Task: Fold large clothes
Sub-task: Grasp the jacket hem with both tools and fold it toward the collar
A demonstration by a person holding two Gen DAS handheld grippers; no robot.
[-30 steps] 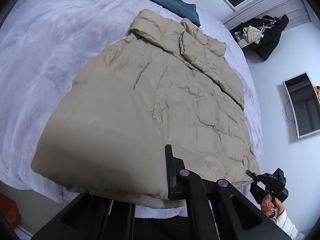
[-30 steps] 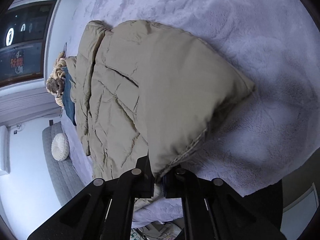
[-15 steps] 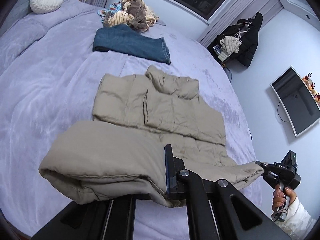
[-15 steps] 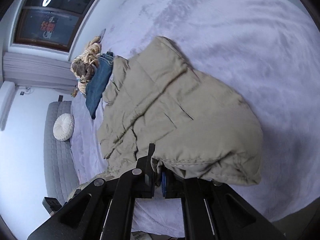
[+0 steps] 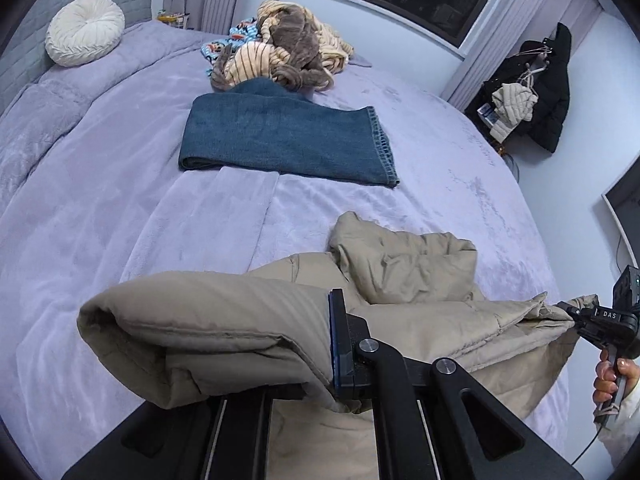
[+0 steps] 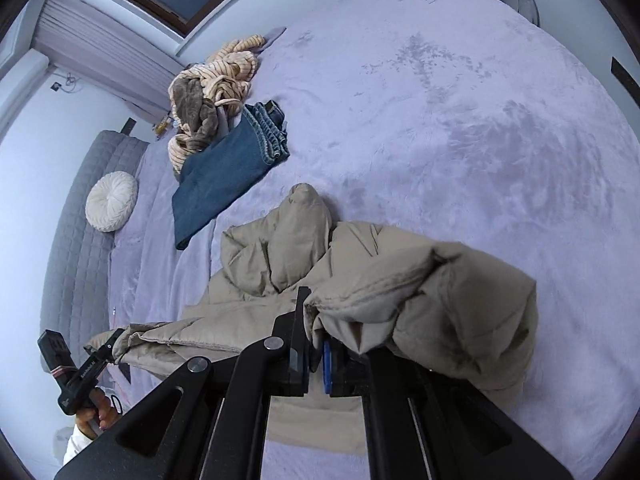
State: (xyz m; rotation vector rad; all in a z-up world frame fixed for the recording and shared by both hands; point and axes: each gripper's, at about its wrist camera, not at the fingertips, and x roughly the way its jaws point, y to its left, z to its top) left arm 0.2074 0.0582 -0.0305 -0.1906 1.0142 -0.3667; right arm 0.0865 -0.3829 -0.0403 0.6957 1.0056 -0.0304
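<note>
A beige puffer jacket (image 5: 404,264) lies on the lilac bed with its bottom hem lifted and carried over toward the collar. My left gripper (image 5: 332,364) is shut on one hem corner of the jacket, which bulges to the left of it. My right gripper (image 6: 316,356) is shut on the other hem corner of the jacket (image 6: 420,300). The right gripper also shows at the right edge of the left wrist view (image 5: 572,316), and the left gripper at the lower left of the right wrist view (image 6: 108,344). The hem hangs stretched between them.
Folded blue jeans (image 5: 284,136) lie beyond the jacket, with a heap of striped and brown clothes (image 5: 280,56) behind. A white round cushion (image 5: 84,30) rests by the grey headboard. A dark coat (image 5: 548,80) hangs at the right wall. The bed's lilac cover (image 6: 460,120) spreads wide.
Both grippers have lifted the jacket's hem off the bed and carried it forward toward the collar. The flat jacket is now doubled over, and far more of the bed shows.
</note>
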